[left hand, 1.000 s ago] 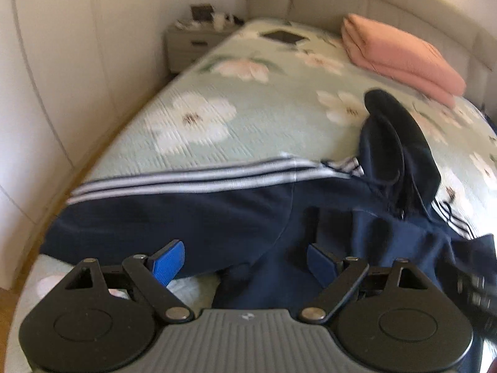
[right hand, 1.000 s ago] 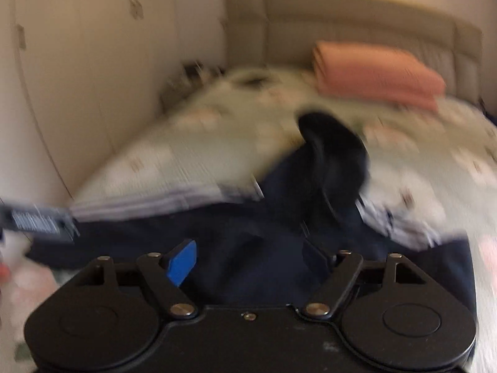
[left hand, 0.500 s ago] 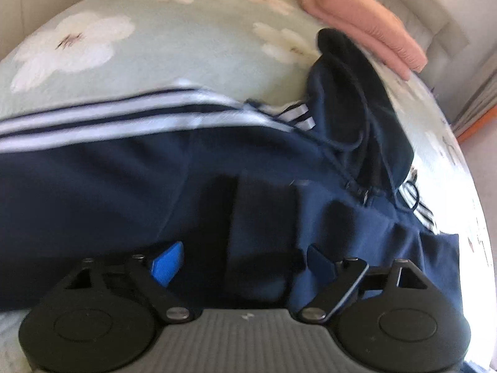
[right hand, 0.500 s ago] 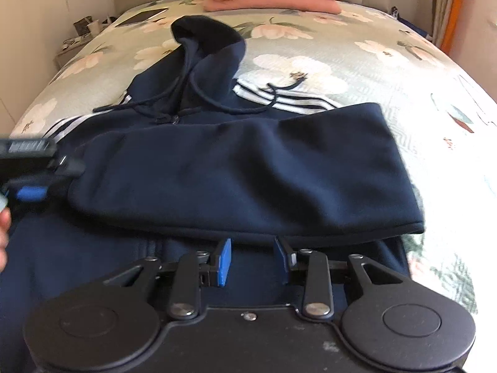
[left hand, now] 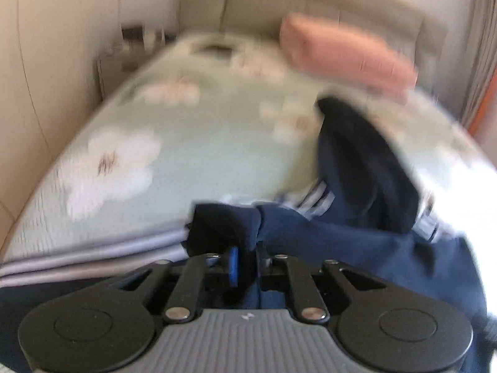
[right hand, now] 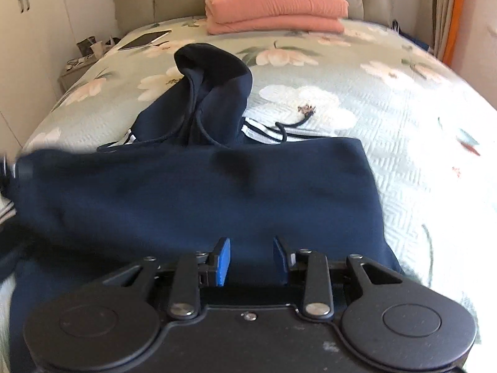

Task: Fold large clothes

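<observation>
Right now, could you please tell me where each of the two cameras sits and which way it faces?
Left wrist: rides on the left gripper, angled down across the bed; jaws have just closed, pinching the navy striped hooded sweatshirt.
Right wrist: rides on the right gripper, looking towards the headboard over the folded-up hem; jaws have narrowed with that fabric between them.
Shared: the sweatshirt, floral green bedspread, folded pink blanket.

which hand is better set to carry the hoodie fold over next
Left, probably. The left gripper has just closed, its fingers pinching a bunched edge of the hoodie. The right gripper only brackets flat fabric.
</observation>
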The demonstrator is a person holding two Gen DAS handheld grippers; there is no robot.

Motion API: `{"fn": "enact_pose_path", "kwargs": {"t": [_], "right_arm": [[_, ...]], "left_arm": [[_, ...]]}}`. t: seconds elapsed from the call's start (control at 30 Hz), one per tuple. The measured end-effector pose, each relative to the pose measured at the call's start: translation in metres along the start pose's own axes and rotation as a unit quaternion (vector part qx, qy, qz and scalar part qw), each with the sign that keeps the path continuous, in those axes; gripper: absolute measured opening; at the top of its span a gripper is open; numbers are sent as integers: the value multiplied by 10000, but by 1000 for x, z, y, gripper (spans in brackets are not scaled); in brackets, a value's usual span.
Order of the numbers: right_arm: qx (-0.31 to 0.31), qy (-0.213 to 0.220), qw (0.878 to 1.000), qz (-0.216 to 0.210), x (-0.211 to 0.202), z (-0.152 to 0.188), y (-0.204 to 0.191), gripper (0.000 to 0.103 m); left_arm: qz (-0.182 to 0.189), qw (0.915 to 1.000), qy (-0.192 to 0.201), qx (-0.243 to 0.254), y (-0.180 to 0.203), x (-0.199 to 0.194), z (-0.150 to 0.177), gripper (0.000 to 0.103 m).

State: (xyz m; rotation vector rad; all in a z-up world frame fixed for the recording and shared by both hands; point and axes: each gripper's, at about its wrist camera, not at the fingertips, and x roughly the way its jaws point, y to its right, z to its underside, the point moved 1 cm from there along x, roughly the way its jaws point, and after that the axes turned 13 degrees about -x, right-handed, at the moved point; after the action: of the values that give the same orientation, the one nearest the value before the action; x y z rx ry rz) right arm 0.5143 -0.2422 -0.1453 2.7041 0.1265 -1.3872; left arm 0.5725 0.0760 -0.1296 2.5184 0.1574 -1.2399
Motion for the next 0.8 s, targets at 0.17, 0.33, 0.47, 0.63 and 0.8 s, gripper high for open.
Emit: {"fn": "enact_pose_path", "kwargs": {"t": [0.17,0.33,0.47,0.63,0.8], "right_arm": [[-7,-6,9991,418,15,-9,14,40],[-85,-86,9959,893,42,-19,22,13],[185,-692,9959,558,75,-5,25,12],[5,-903,9936,675,71,-17,22,12],[-517,-474,9972,257,26,-16,-13,15]], "left_arm": [[-508,9987,-70,-55,-25,1,14,41],[99,9987,478,135,-1,-16,14,45],[205,9995,-196,132,10,29,27,35],[28,9992,-384,140,2,48,35,29],[129,9991,-264,-307,-25,4,39,29]]}}
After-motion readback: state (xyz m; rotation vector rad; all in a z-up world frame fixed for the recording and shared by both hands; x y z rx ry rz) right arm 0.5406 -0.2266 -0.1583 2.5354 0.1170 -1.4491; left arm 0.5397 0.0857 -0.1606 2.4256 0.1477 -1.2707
